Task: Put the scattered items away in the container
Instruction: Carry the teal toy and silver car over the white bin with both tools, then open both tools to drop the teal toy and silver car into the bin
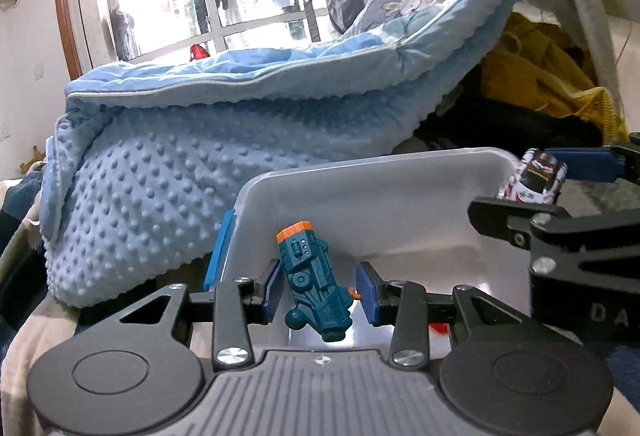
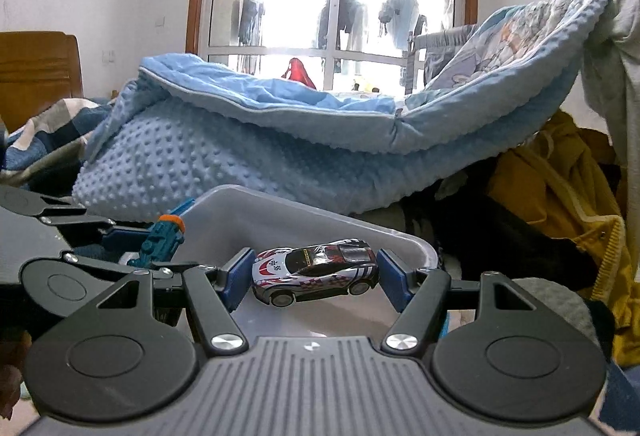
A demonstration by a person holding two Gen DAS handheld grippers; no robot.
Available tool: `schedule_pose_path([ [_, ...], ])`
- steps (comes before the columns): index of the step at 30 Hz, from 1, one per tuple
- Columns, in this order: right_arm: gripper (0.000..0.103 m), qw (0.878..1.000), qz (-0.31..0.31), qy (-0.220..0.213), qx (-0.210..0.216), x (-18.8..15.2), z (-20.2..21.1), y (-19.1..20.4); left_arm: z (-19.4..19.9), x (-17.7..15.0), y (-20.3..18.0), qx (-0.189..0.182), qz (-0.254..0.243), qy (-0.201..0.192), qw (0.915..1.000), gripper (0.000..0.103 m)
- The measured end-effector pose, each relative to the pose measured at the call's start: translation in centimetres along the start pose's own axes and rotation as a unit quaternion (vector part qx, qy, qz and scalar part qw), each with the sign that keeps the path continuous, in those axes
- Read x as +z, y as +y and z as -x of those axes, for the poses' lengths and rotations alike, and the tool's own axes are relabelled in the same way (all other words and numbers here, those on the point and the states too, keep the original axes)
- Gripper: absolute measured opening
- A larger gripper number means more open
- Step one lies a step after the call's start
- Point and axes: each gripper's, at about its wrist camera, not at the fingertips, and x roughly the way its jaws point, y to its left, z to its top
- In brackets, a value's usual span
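Both toys hang over the translucent container (image 1: 360, 196), so the drop-in step looks at hand. The left claw (image 1: 322, 294) stands open around a teal toy blaster (image 1: 316, 284), maybe already released; the right claw (image 2: 316, 276) seems barely parted around 1 silver toy car (image 2: 316, 272). Next: widen and withdraw. Behind lies a blue blanket (image 2: 240, 156).

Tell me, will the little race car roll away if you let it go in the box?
Probably a bit: the race car has round wheels, and the clear box looks smooth inside. The box walls should stop it. It looks small, hard and shiny, so likely light, stiff and somewhat slippery between the right tool's flat pads.
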Motion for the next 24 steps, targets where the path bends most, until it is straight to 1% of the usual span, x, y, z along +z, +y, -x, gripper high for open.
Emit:
schedule_pose_path([
  [4, 0.069, 1.000, 0.000, 0.024, 0.002, -0.1, -2.3, -0.6, -2.8, 0.8, 0.3, 0.007, 0.000, 0.013, 0.9999, 0.043],
  [8, 0.071, 0.999, -0.010, 0.044, 0.007, -0.3, -3.8, -1.2, -4.8, 0.8, 0.7, -0.011, 0.016, 0.036, 0.9992, 0.045],
  [9, 0.075, 0.999, -0.008, 0.045, 0.006, -0.4, -3.9, -1.2, -5.1, 0.7, 0.7, -0.009, 0.018, 0.036, 0.9991, 0.050],
  [10, 0.085, 0.999, -0.004, 0.044, 0.003, -0.5, -3.9, -1.2, -5.3, 0.6, 0.7, -0.005, 0.017, 0.036, 0.9992, 0.054],
  [11, 0.087, 0.999, 0.000, 0.040, -0.003, -0.6, -3.9, -1.1, -5.3, 0.5, 0.7, -0.003, 0.016, 0.034, 0.9993, 0.067],
  [12, 0.088, 0.999, 0.003, 0.039, -0.006, -0.6, -3.9, -1.1, -5.3, 0.5, 0.8, -0.004, 0.015, 0.032, 0.9994, 0.074],
  [13, 0.088, 0.999, 0.005, 0.039, -0.006, -0.6, -3.9, -1.1, -5.2, 0.6, 0.8, -0.006, 0.016, 0.029, 0.9994, 0.076],
  [18, 0.090, 0.999, 0.007, 0.031, -0.013, -0.4, -3.2, -1.1, -4.4, 0.9, 0.9, -0.007, 0.012, 0.024, 0.9996, 0.078],
  [24, 0.093, 1.000, 0.003, 0.014, -0.012, 0.1, -0.9, -0.6, -1.6, -0.1, 1.4, -0.007, 0.006, 0.022, 0.9997, 0.078],
])
